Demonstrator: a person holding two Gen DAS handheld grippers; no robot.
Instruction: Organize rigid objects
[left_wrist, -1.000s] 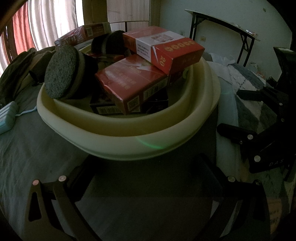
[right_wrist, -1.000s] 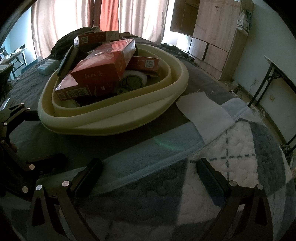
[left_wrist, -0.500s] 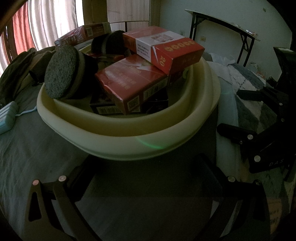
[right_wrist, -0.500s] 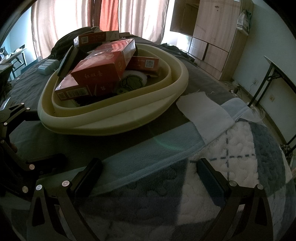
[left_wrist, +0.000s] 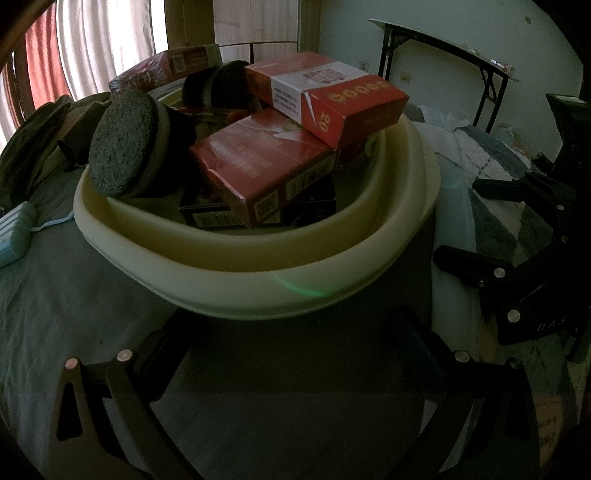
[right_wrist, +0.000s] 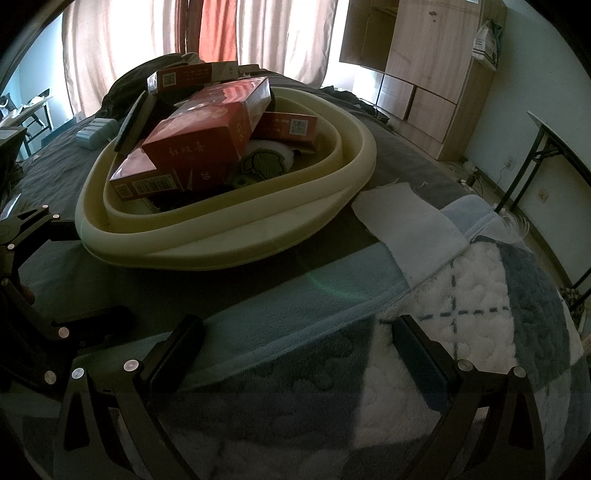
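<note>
On the bed cover (right_wrist: 258, 332), cream basin (left_wrist: 258, 280) heaped with red cartons (left_wrist: 266, 166); lower contents buried, dark, unreadable. Round grey pad (left_wrist: 122, 147) leaning on the rim, seen face-on from left wrist only. Leaf-printed item (right_wrist: 264, 166) seen from right wrist only. Left gripper (left_wrist: 291, 350) spread wide, empty, near the basin. Right gripper (right_wrist: 295, 339) likewise wide, empty, over patterned blanket (right_wrist: 480, 295).
</note>
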